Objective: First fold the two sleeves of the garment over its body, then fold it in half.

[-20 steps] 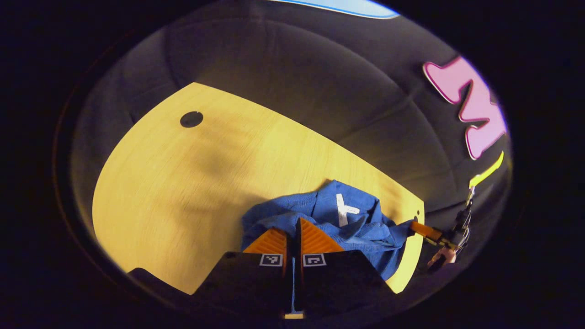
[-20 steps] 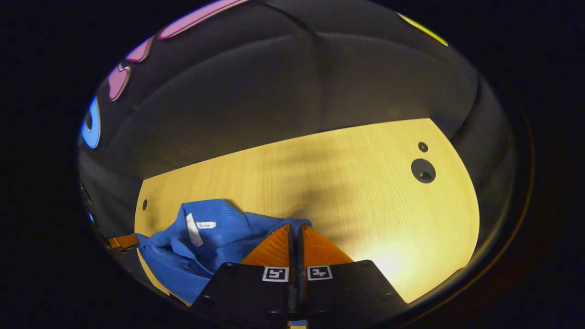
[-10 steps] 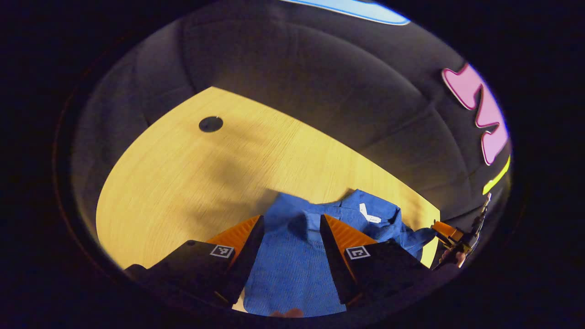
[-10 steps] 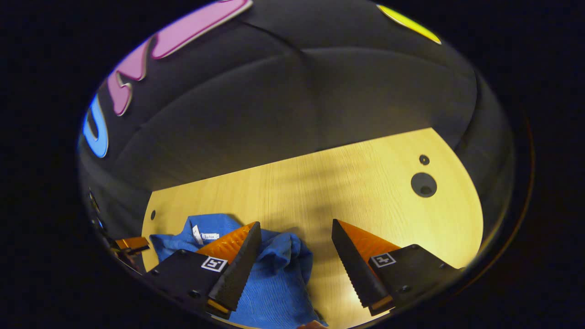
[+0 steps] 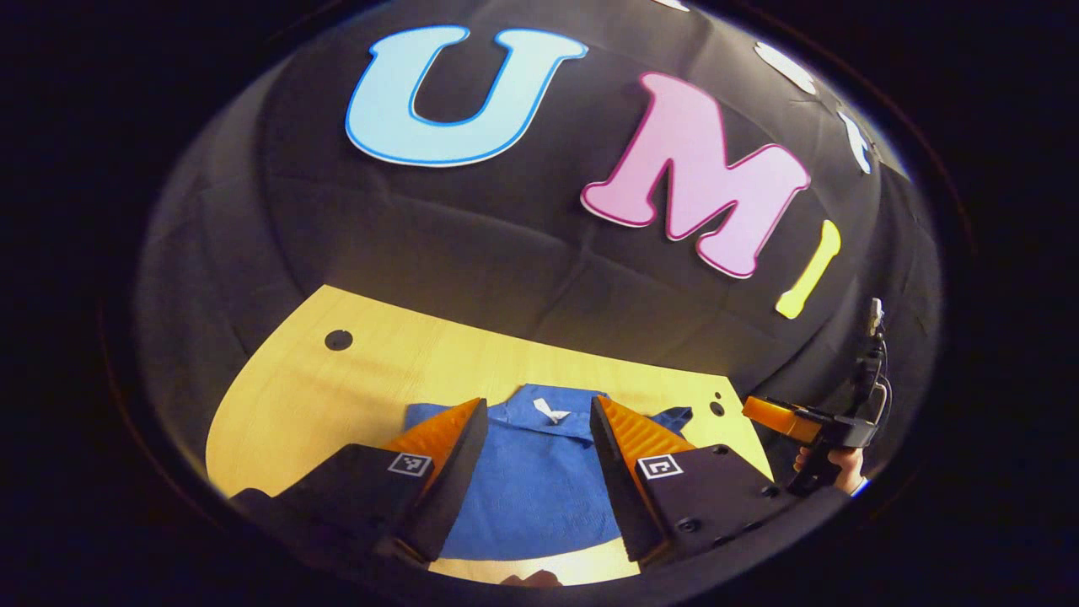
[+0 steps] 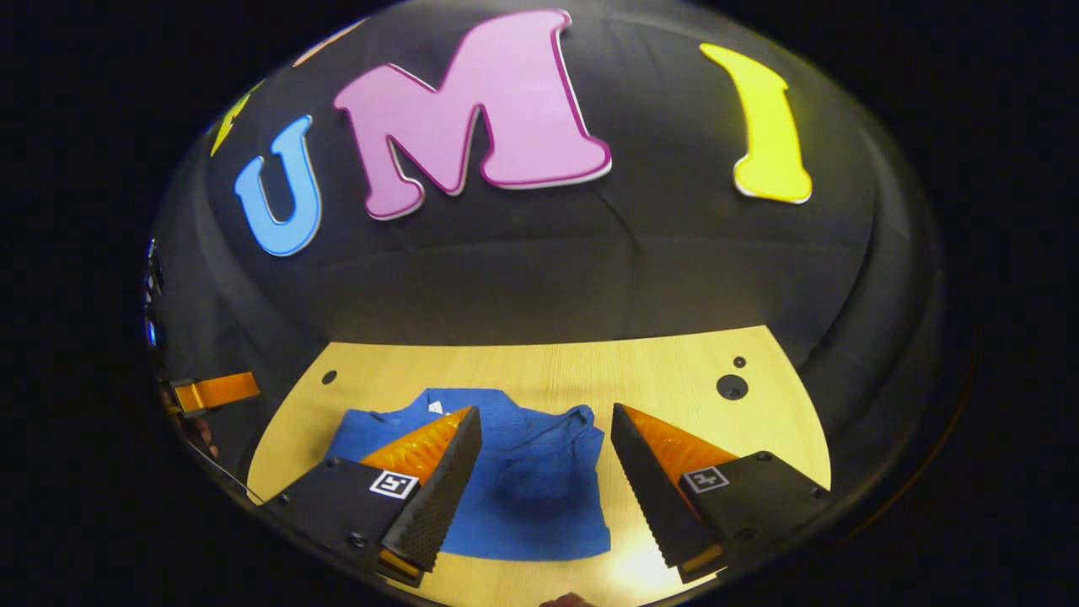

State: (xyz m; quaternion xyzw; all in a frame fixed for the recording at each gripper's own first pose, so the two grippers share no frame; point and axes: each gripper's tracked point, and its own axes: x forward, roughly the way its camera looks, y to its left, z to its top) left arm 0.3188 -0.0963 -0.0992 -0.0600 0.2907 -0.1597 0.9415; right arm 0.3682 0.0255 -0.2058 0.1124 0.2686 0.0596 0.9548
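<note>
The wooden bench point(image 6: 674, 362) stretches from the near edge to the black booth wall, with round holes near its far corners. On it, toward the near side, the blue garment point(image 6: 523, 480) lies flat in a compact folded shape, its white neck tag point(image 5: 552, 410) at the far edge. The left gripper point(image 5: 539, 480) is held above the garment, fingers spread wide and holding nothing. The right gripper point(image 6: 548, 489) is likewise wide open and empty, over the garment's right part.
</note>
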